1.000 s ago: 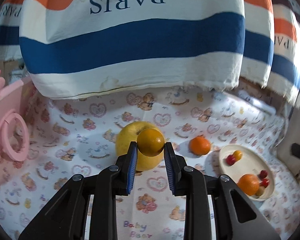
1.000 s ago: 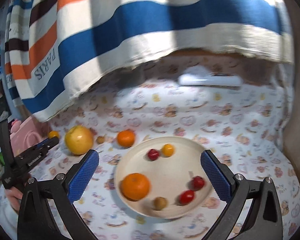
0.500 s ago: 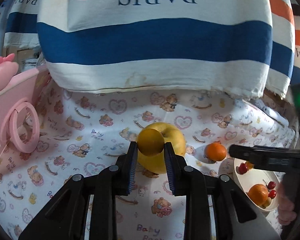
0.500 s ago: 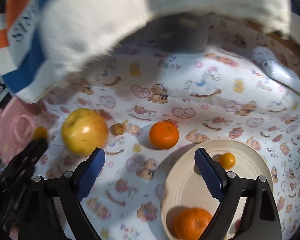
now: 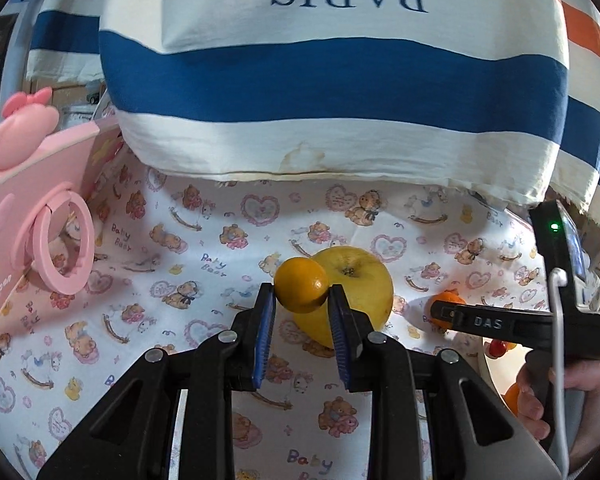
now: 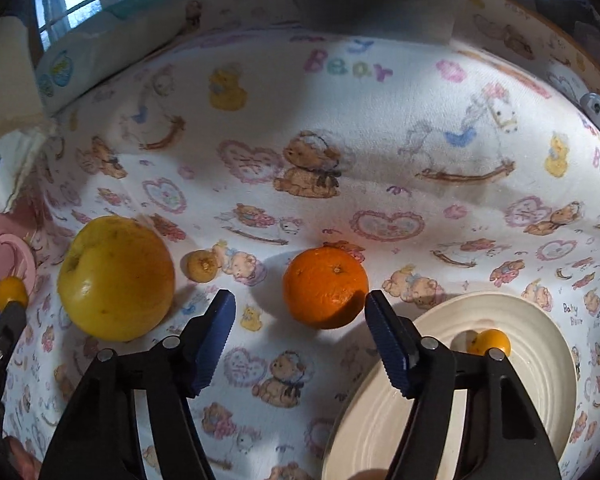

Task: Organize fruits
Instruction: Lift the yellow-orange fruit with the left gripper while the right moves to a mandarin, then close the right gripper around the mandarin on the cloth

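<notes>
1. The left gripper [image 5: 302, 304] clamps a small orange fruit [image 5: 302, 285] between its blue pads, at frame centre.
2. The right gripper [image 6: 300, 312] has just been narrowing; its jaws stand apart, with nothing gripped.
3. An orange [image 6: 325, 287] lies on the cloth [image 6: 340, 128] just beyond the right fingertips.
4. A yellow apple [image 6: 116, 278] sits at left and a white plate [image 6: 532, 360] at lower right.

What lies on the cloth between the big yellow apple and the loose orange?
In the right wrist view, one small brownish-yellow fruit sits between the yellow apple and the orange, close beside the apple. The rest is bare printed cloth.
</notes>
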The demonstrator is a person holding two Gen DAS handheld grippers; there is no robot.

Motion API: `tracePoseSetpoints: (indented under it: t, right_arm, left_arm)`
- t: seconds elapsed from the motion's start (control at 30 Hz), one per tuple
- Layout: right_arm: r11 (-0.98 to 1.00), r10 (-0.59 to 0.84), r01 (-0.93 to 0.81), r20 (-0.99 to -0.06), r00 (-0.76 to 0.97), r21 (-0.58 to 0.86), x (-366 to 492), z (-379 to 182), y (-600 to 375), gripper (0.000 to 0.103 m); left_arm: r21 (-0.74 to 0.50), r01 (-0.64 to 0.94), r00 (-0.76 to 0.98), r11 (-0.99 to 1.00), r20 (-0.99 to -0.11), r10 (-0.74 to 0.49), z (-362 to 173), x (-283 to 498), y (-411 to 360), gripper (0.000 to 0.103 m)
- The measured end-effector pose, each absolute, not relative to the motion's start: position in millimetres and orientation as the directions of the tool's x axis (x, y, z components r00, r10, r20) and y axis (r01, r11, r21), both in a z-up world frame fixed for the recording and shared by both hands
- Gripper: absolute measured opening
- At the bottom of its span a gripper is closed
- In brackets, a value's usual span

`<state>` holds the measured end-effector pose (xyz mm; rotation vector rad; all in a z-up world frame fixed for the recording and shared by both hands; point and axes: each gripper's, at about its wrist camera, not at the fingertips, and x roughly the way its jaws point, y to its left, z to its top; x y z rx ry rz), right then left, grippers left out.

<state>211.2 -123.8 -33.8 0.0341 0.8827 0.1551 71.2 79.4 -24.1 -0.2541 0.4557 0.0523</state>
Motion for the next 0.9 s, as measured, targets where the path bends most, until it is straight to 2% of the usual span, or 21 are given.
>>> tracePoseSetpoints:
  t: [0.27, 0.47, 0.7, 0.9]
  right_arm:
    - [0.993, 0.090, -0.115, -0.774, 0.627, 0.023, 219, -40, -118, 0.053]
    - [0.994, 0.035, -0.101, -0.790, 0.612, -0.034, 230, -47, -108, 0.052]
    - [0.997, 0.051, -0.075, -0.791, 0.609, 0.007, 229, -42, -109, 0.048]
    - [0.981, 0.162, -0.185, -0.741, 0.651, 0.051, 186, -17, -111, 0.047]
  left_arm:
    - [-0.217, -0.086, 0.903, 0.972, -0.430, -0.016, -22, 69, 73, 0.026]
    - [-0.204, -0.087, 0.905, 0.975, -0.424, -0.008, -21, 67, 71, 0.026]
    - [-0.191, -0.076, 0.910, 0.979, -0.415, -0.010, -20, 65, 69, 0.026]
    - [-0.186, -0.048, 0.916, 0.981, -0.401, -0.031, -13, 59, 65, 0.026]
